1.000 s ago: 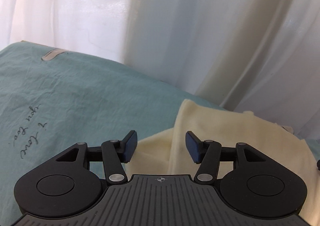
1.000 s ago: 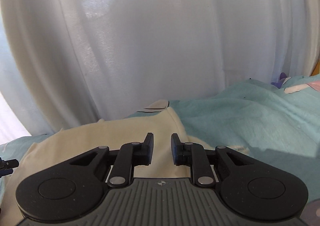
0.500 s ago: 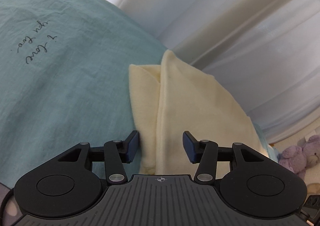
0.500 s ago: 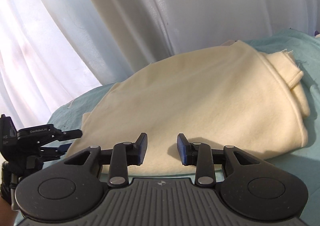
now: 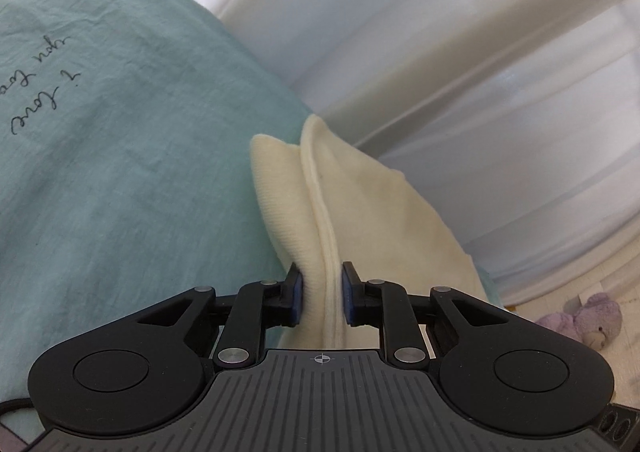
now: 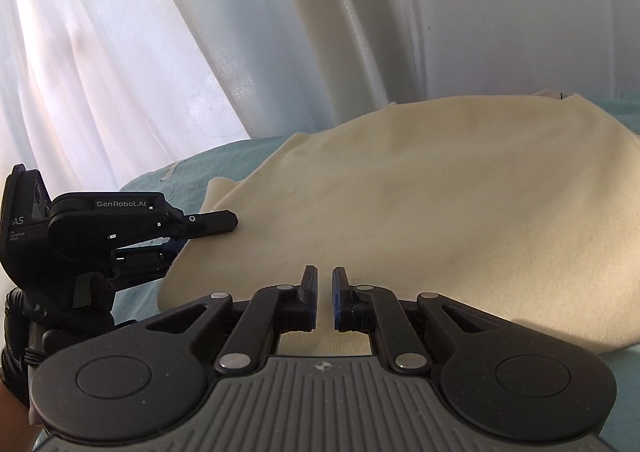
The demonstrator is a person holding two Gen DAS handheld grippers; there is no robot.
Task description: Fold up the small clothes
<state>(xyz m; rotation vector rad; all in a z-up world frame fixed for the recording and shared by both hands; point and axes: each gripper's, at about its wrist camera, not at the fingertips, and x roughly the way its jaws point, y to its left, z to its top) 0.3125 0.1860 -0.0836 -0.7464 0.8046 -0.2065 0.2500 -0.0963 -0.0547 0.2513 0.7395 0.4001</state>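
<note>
Cream garment (image 5: 320, 236) edge between left tool (image 5: 321, 298) pads

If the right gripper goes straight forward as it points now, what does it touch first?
Probably the cream garment: the right gripper points low across it, nearly shut, and the cloth rises just ahead. Whether it already touches is unclear.

Your teal bedsheet (image 5: 120, 156), wrinkled, handwriting printed on it, carries cream garment (image 5: 360, 212) lying folded near curtain-side edge.
</note>
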